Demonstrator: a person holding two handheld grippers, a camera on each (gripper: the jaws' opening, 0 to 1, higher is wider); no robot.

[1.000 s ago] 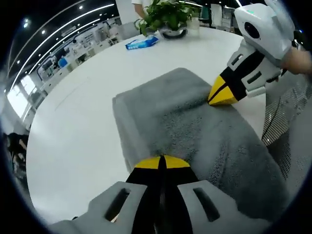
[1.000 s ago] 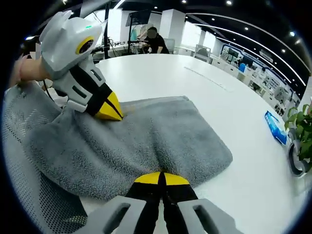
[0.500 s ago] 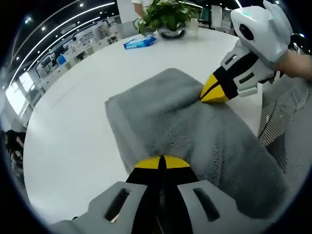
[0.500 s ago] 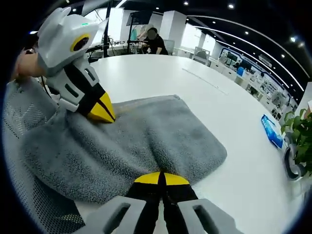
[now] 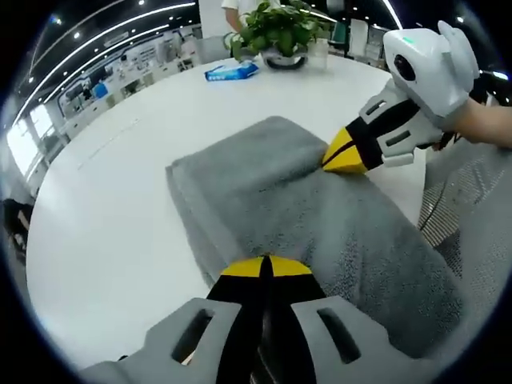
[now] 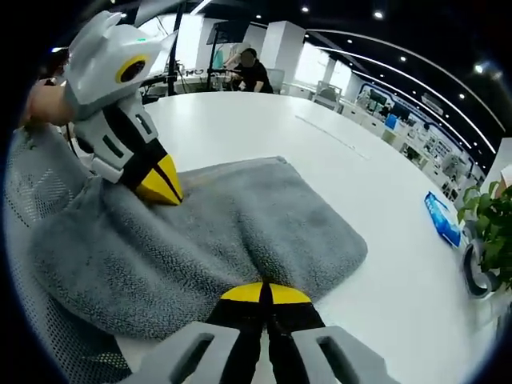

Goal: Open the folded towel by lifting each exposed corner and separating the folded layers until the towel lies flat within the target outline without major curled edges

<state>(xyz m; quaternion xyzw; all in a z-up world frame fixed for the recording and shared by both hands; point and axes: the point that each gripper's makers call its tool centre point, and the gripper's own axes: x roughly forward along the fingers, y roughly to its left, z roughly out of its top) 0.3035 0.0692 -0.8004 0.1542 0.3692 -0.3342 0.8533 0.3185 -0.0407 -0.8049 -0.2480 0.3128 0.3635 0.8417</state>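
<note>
Closest to me in the left gripper view, my left gripper (image 5: 265, 269) has its yellow-tipped jaws pressed together with no gap, pinching the near edge of the grey towel (image 5: 320, 216). The cloth bunches slightly at the tips and spreads away from them, still doubled over: I can see a stacked fold edge running along its left side. In the right gripper view, my right gripper (image 6: 264, 294) is likewise closed tight on the towel's near edge (image 6: 216, 240), with a shallow crease rising from the pinch point.

Each gripper also appears in the other's view, its jaws meeting at the towel's edge: the right gripper (image 5: 344, 152) comes in from the right, the left gripper (image 6: 160, 182) from the left, with a hand (image 6: 44, 104) behind it.

The towel lies on the white table (image 5: 112, 200), and one end hangs off the table edge toward a mesh chair (image 6: 36, 200) beside it. I see no marked outline on the tabletop.

Beyond the towel's far fold the table is bare and broad, giving me plenty of room to spread outward. Far off near the opposite rim sit a blue packet (image 5: 231, 71) and a potted plant (image 5: 276, 28), well apart from the towel. A person (image 6: 254, 68) sits past the table in the right gripper view.
</note>
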